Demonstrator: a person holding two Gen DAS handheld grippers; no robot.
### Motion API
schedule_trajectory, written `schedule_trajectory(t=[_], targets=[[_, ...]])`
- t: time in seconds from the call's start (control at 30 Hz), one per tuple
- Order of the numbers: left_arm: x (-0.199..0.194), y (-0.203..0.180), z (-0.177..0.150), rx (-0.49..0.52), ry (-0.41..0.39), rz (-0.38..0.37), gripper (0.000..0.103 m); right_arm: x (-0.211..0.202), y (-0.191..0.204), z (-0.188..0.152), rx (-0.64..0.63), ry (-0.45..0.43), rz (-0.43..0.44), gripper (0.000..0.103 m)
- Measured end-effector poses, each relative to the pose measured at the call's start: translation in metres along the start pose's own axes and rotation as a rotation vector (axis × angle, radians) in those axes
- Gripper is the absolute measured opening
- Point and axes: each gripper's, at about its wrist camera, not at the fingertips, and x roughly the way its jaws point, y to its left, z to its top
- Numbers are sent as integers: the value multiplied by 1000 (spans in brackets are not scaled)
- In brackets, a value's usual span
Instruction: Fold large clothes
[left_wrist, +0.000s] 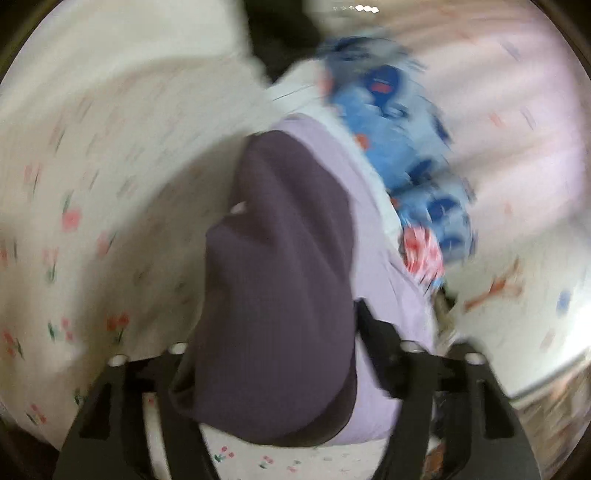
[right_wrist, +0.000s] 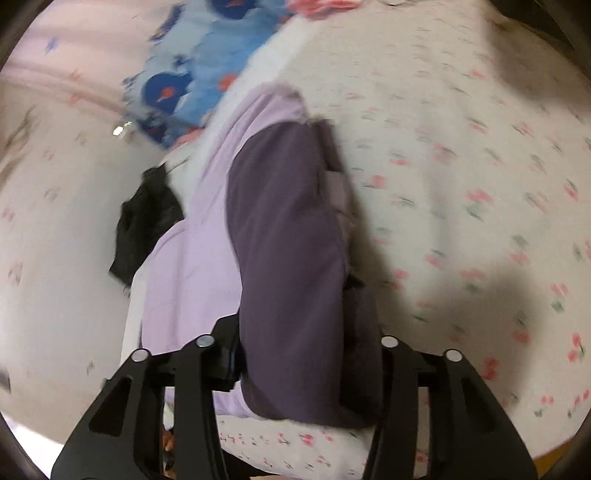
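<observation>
A large garment, dark purple (left_wrist: 280, 295) with a light lilac part (left_wrist: 384, 280), hangs over a white floral bedsheet (left_wrist: 92, 192). My left gripper (left_wrist: 273, 354) is shut on the garment, which bulges out between its fingers. In the right wrist view the same dark purple cloth (right_wrist: 291, 258) and lilac part (right_wrist: 192, 266) fill the gap of my right gripper (right_wrist: 303, 354), which is shut on it. Both views are motion-blurred. The fingertips are hidden by cloth.
A blue patterned cloth (left_wrist: 402, 147) with a red-white piece (left_wrist: 421, 251) lies beyond the garment; it also shows in the right wrist view (right_wrist: 195, 74). A black item (right_wrist: 147, 221) lies left of the garment. The floral sheet (right_wrist: 461, 184) spreads to the right.
</observation>
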Motion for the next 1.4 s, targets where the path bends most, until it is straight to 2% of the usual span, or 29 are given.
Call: schedule_trajectory(t=[0.03, 0.07, 0.1, 0.13, 0.17, 0.23, 0.27, 0.33, 0.43, 0.47, 0.53, 0.57, 0.6, 0.67, 0.73, 0.77, 0.8, 0.83, 0.87, 0.93, 1.0, 1.1, 1.3, 1.4], targets=[[-2, 6, 1, -39, -21, 18, 88, -8, 15, -4, -68, -53, -68, 51], [-2, 8, 2, -48, -37, 24, 92, -13, 31, -8, -125, -106, -130, 54], [0, 8, 2, -53, -34, 14, 94, -17, 46, -11, -173, -161, -194, 58], [4, 8, 2, -58, -20, 7, 94, -24, 68, -17, -250, -257, -276, 63], [9, 8, 3, -68, -3, 0, 94, -29, 89, -22, -329, -339, -313, 66], [12, 7, 0, -81, -5, -3, 94, -38, 126, -29, -421, -459, -321, 77], [11, 7, -1, -76, -13, -5, 95, -37, 145, -32, -479, -476, -282, 78], [17, 4, -2, -66, -2, 7, 95, -15, 182, -44, -650, -408, -272, 81], [23, 2, -2, -52, 8, 6, 95, 43, 220, -68, -847, -227, -263, 81], [25, 0, -3, -42, 4, 8, 95, 65, 226, -74, -884, -179, -288, 81], [27, 0, -2, -45, 1, 5, 95, 126, 224, -87, -936, -18, -390, 81], [27, 1, -2, -46, 5, 5, 95, 153, 215, -93, -945, 55, -442, 85], [28, 1, -2, -40, 15, 4, 95, 164, 210, -98, -957, 63, -456, 85], [28, -1, -1, -25, 24, 9, 94, 155, 214, -97, -934, 39, -444, 84], [29, 1, -2, -21, 23, 10, 90, 125, 225, -103, -934, -75, -368, 84], [30, 1, -1, -20, 21, 7, 88, 124, 228, -107, -955, -82, -384, 84], [30, 1, -2, -17, 16, -1, 83, 131, 227, -111, -971, -43, -395, 84], [29, -1, -2, -14, 12, -9, 79, 149, 220, -116, -984, 35, -416, 84], [28, -3, -2, -8, 9, -19, 77, 160, 222, -120, -994, 39, -432, 87], [24, -13, -4, 32, -1, -20, 63, 168, 214, -127, -1020, 22, -451, 88], [20, -26, -5, 70, -16, -23, 57, 169, 215, -126, -1001, 33, -460, 88], [14, -50, -7, 114, -41, -37, 52, 171, 213, -121, -996, 37, -452, 88], [8, -135, -18, 262, -55, -136, 47, 168, 209, -109, -964, 57, -413, 89], [20, -184, -31, 324, -31, -187, 47, 158, 202, -96, -924, 114, -336, 89]])
